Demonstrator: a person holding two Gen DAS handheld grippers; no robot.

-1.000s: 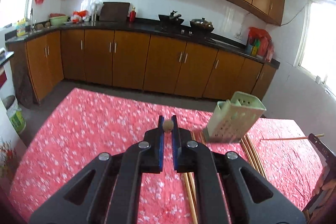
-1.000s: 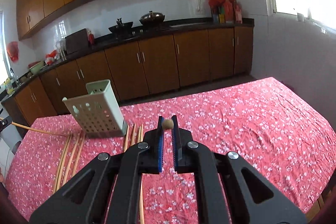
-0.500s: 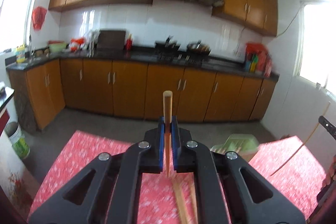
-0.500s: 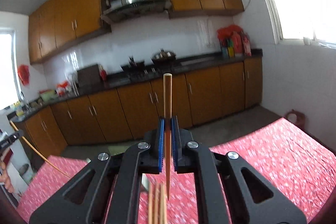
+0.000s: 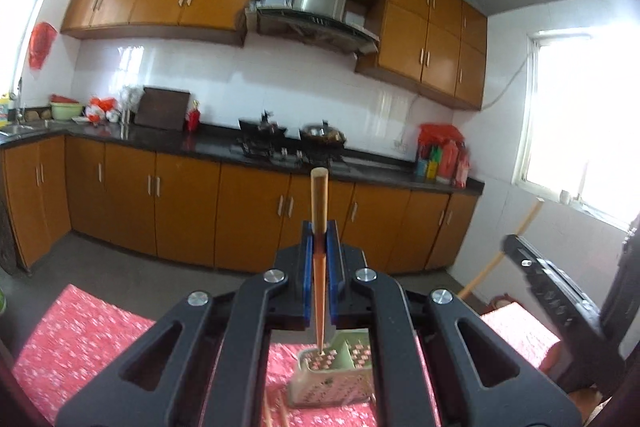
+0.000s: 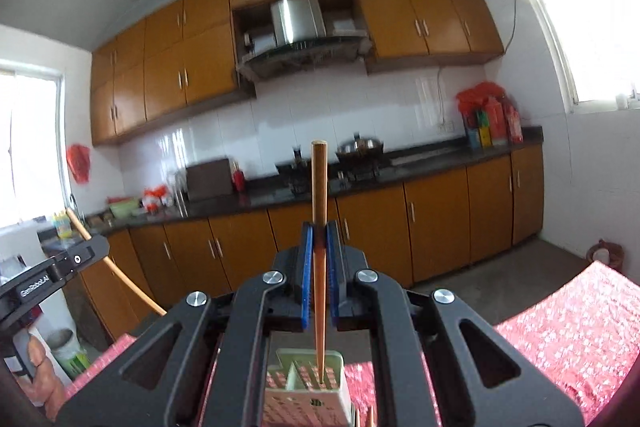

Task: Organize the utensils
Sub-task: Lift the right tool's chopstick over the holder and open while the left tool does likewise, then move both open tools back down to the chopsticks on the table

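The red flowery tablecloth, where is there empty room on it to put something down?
The tablecloth looks bare to the right of the green utensil holder, out to the table's edge. Its left side is bare too. It is crowded right by the holder, where loose chopsticks lie.
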